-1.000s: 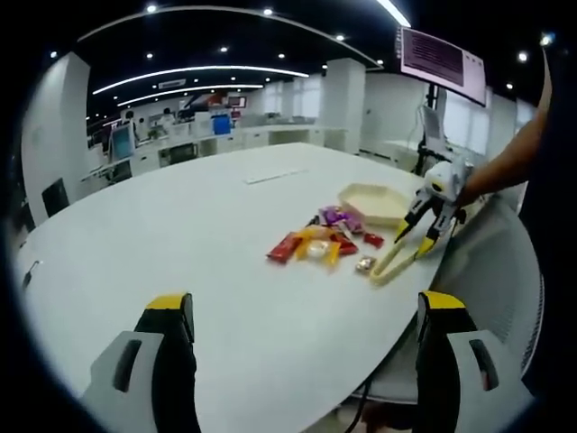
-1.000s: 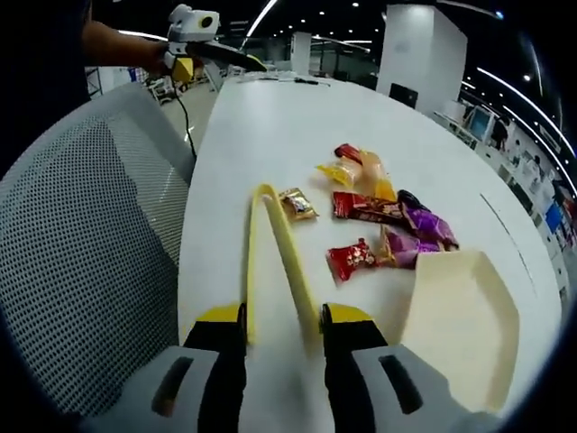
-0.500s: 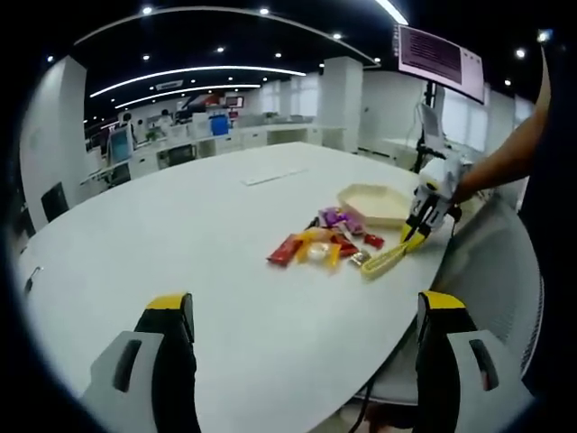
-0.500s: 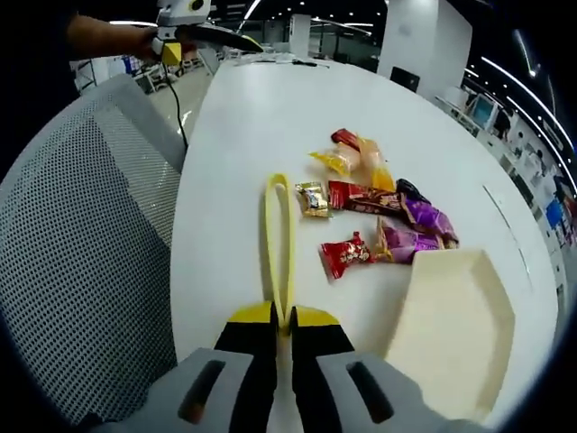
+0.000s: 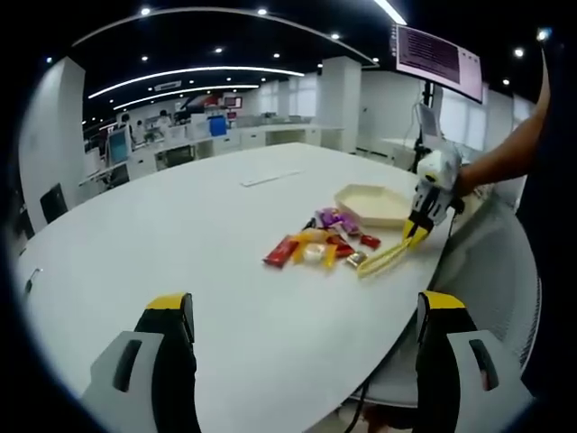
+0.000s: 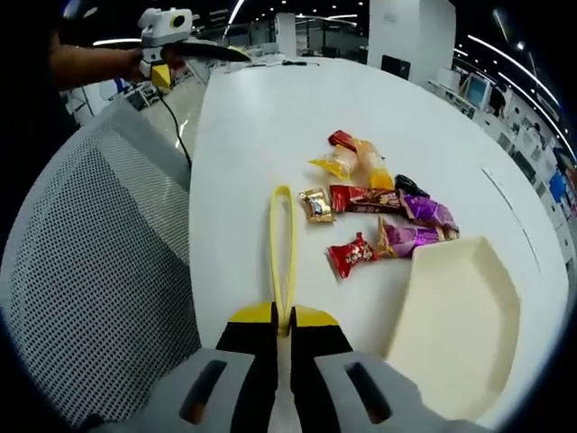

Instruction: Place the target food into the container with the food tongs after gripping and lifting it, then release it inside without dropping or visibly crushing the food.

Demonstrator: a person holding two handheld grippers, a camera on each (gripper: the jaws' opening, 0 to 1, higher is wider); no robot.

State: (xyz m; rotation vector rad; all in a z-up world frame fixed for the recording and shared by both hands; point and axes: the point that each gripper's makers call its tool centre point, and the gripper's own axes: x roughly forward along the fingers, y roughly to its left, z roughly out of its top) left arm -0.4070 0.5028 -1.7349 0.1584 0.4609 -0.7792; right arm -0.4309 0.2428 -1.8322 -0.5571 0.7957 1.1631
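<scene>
My right gripper is shut on the handle end of yellow food tongs, whose two arms are pressed together and point out over the white table. The tongs' tip lies just left of a gold-wrapped candy. Beyond are a red-wrapped candy, purple packets and orange and yellow snacks. The cream hexagonal container sits to the right, with nothing in it. In the left gripper view, my left gripper hangs open above the table, well short of the snack pile, tongs and container.
A grey mesh office chair stands against the table edge on the left of the right gripper view. The left gripper and a person's arm show at that view's top left. Office desks and monitors lie behind the table.
The right gripper's jaws have gone from apart to shut, squeezing the spread tongs arms together. The tongs have shifted slightly towards the snack pile. The left gripper has stayed put.
</scene>
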